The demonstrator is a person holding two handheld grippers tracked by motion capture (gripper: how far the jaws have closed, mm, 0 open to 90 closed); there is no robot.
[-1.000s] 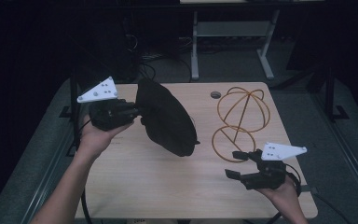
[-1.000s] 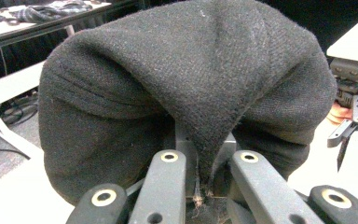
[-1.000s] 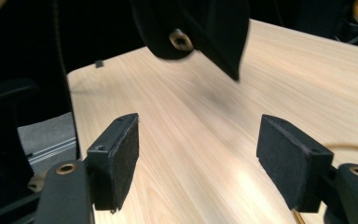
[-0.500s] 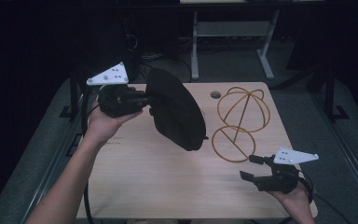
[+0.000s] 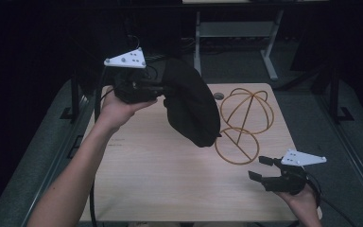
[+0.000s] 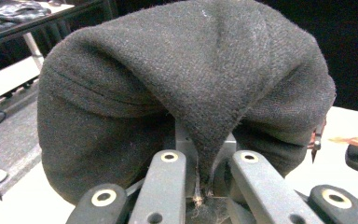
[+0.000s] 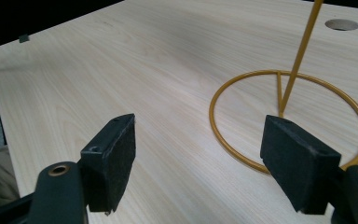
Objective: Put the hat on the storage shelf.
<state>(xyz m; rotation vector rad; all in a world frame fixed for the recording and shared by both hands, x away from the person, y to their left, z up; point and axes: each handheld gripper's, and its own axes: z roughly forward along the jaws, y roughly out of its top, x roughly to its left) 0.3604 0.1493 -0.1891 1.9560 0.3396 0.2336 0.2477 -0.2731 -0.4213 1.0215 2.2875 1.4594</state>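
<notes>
Two grippers work over a pale wooden table (image 5: 170, 179) with a fine straight grain and rounded corners. Nearest the person, low at the table's right front, the right gripper (image 5: 261, 169) is held just above the wood with its jaws spread wide and nothing between them; they have just been opening. In the right gripper view its pads (image 7: 114, 158) frame bare tabletop, with the round base ring of a yellow wire stand (image 7: 289, 121) lying flat on the wood just ahead and a thin rod rising from it.

Farther back in the high view, the wire stand (image 5: 243, 120) sits right of centre, its ring base toward the front and a wire globe shape behind. Left of it and raised off the table, the left gripper (image 5: 163, 90) is pressed together on a fold of a black knit hat (image 5: 191, 106), which hangs open and bulging beside the stand's top. A round cable hole (image 5: 219, 96) is cut near the far edge.

Beyond the table the room is dark, with grey floor (image 5: 312, 90) and a white desk frame (image 5: 203, 33) behind.
</notes>
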